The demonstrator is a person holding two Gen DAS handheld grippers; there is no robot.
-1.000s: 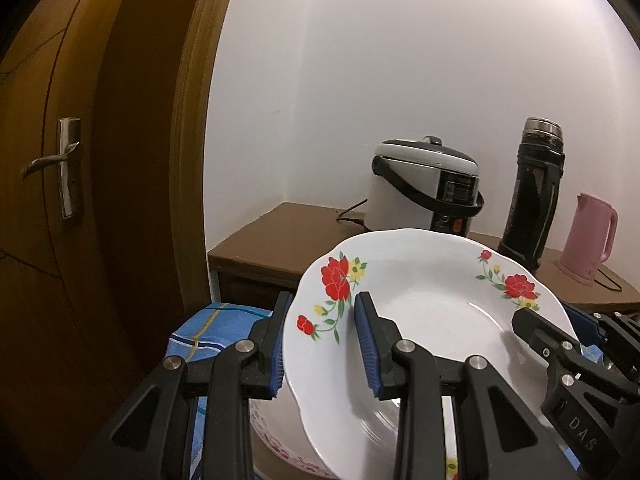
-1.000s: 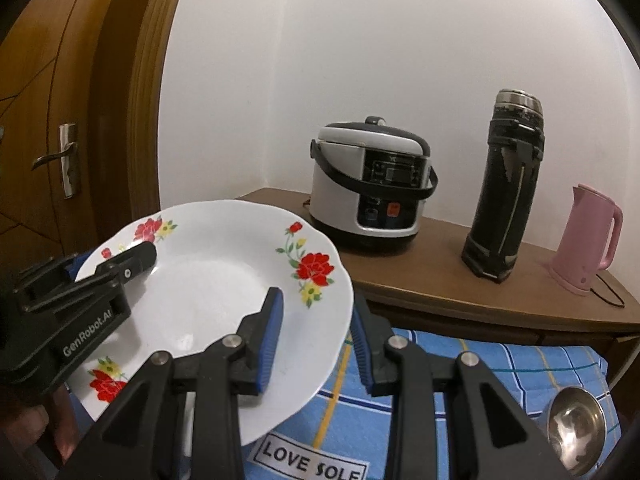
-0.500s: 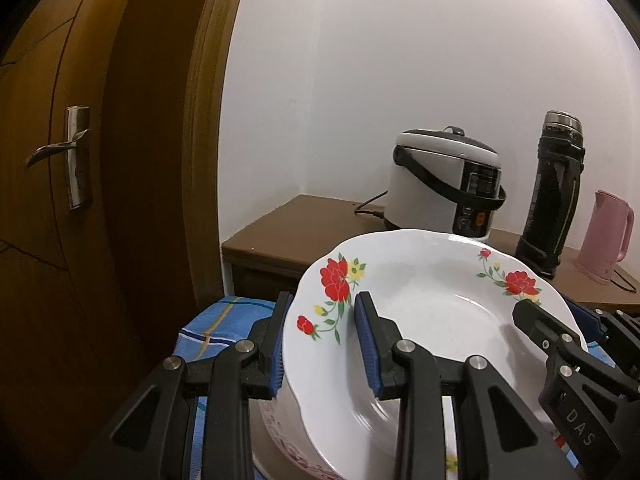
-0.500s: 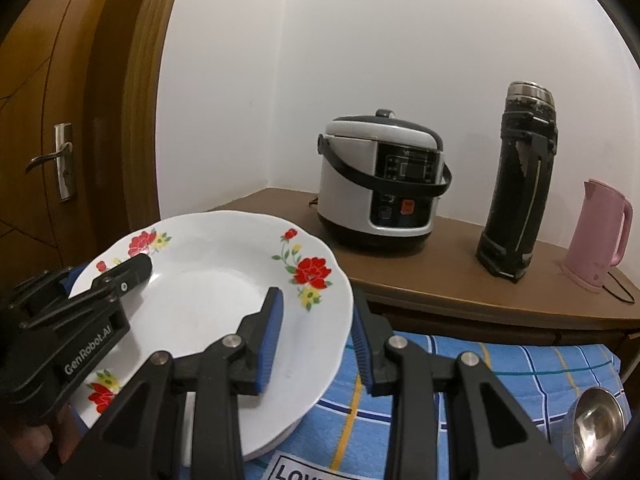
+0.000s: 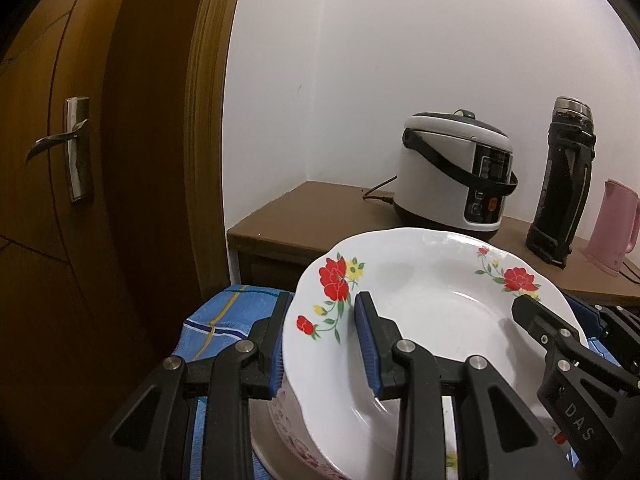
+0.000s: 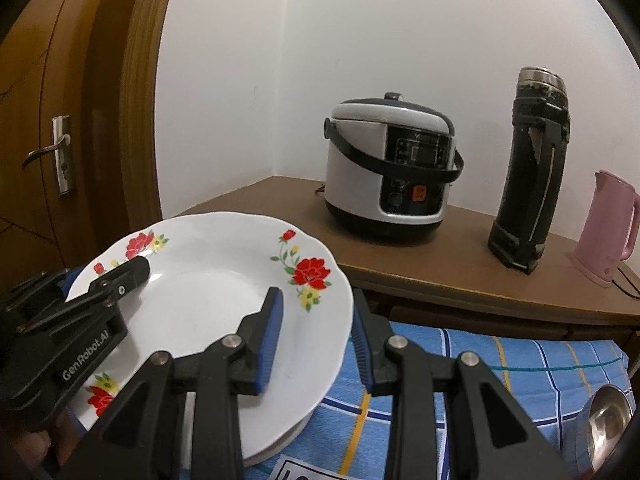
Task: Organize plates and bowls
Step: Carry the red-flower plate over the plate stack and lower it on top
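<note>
Now, step: I lower the floral plate (image 5: 420, 320) onto the stack (image 5: 288, 432).
Left tongs (image 5: 320, 344): clamped on its left rim.
Right tongs (image 6: 316, 340): clamped on right rim.
Technique: keep level, release together.

The plate (image 5: 432, 320) is white with red flowers, yellow blossoms and green leaves round its rim. Beneath it sits a white dish (image 5: 288, 420) edged in a pink floral print. The cloth (image 6: 500, 364) is blue, checked with white, yellow and dark lines. Both tools are black with blue pads (image 5: 366, 340). The cooker (image 6: 392, 172) is white and black with an orange button, the flask (image 6: 528, 172) black, the kettle (image 6: 608, 228) pink, the worktop (image 6: 440, 264) brown, the door (image 5: 60, 200) brown wood
</note>
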